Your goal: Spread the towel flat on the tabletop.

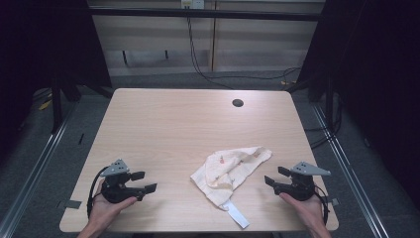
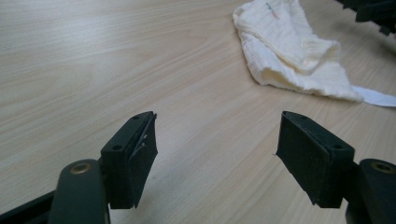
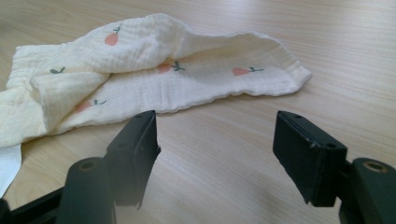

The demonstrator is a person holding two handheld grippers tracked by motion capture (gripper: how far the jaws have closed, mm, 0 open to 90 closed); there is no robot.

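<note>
Centrally, the crumpled cloth (image 1: 231, 172) lies between left tool (image 1: 143, 182) and right tool (image 1: 274, 176); both spread, empty.

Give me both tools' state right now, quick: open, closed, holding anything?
Left tool: open, jaws wide apart, holding nothing.
Right tool: open, jaws wide apart, holding nothing; the cloth lies untouched on the table.

We note a light wooden table (image 1: 163, 129) with a round hole (image 1: 237, 103) near its far edge. A crumpled cream cloth (image 1: 229, 171) lies on it.
</note>
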